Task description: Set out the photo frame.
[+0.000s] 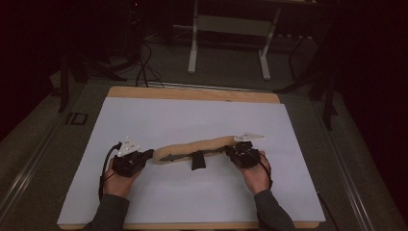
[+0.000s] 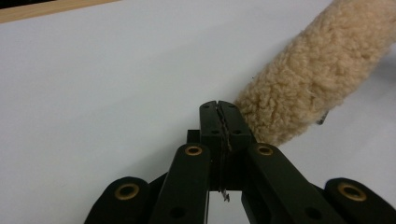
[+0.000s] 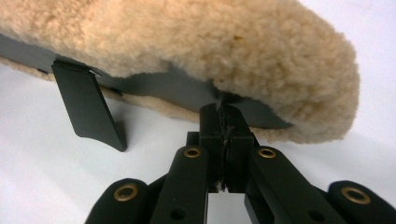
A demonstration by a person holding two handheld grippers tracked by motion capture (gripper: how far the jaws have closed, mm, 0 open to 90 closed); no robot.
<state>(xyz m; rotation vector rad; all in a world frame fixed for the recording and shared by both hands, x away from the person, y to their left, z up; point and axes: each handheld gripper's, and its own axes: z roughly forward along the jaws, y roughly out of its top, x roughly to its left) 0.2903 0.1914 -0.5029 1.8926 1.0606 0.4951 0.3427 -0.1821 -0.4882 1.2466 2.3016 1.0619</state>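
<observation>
On the white surface [image 1: 192, 192] | fleece strap cover [image 1: 199, 147] lies stretched between both hand-held grippers | left hand-held gripper [image 2: 219, 108] closed at its end, grip unclear | right hand-held gripper [image 3: 223, 112] pinches its dark lining | step: spreading flat | next: likely release evenly.

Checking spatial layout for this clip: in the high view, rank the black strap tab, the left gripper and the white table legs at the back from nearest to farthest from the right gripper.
Measured from the right gripper:
1. Black strap tab, just to its left, hanging under the middle of the fleece pad.
2. Left gripper, at the pad's far left end.
3. White table legs, far back on the floor beyond the table.
</observation>
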